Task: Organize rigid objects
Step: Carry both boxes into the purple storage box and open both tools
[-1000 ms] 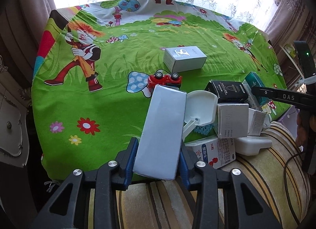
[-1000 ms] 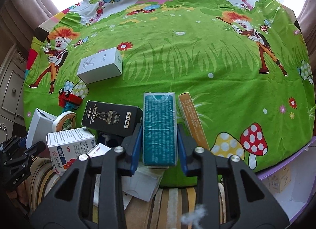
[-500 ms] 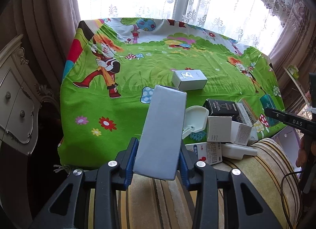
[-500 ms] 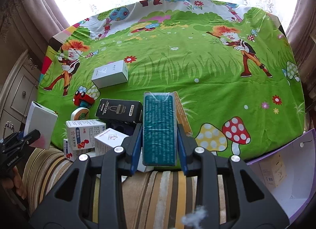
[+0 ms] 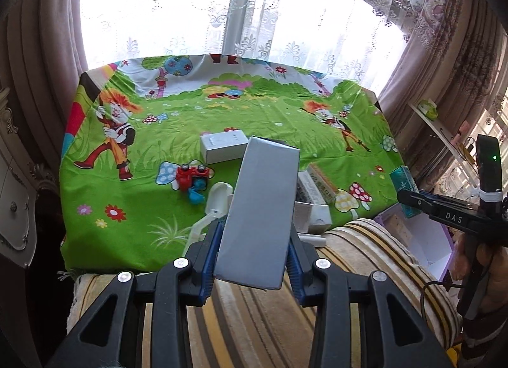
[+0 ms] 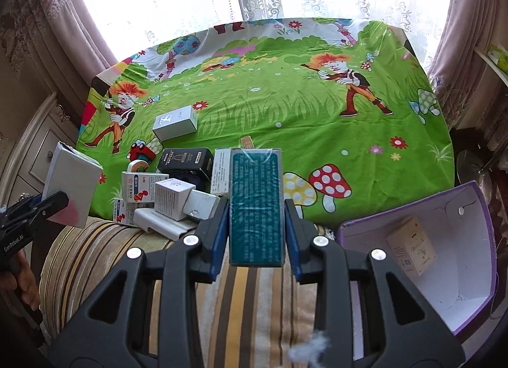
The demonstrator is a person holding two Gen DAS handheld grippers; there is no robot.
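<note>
My left gripper is shut on a tall grey-white box and holds it up over the striped cushion; the box also shows in the right wrist view. My right gripper is shut on a teal box, held above the cushion near the table's front edge. A pile of small boxes lies at the table's near edge. A white box and a red toy car lie further back on the green cartoon cloth.
An open purple box with white lining stands at the right beside the table and holds one cream box. A striped cushion lies below both grippers. A white cabinet stands left. Curtains and a window are behind the table.
Both grippers have pulled back and risen from the table with their boxes. The purple box has come into the right wrist view.
</note>
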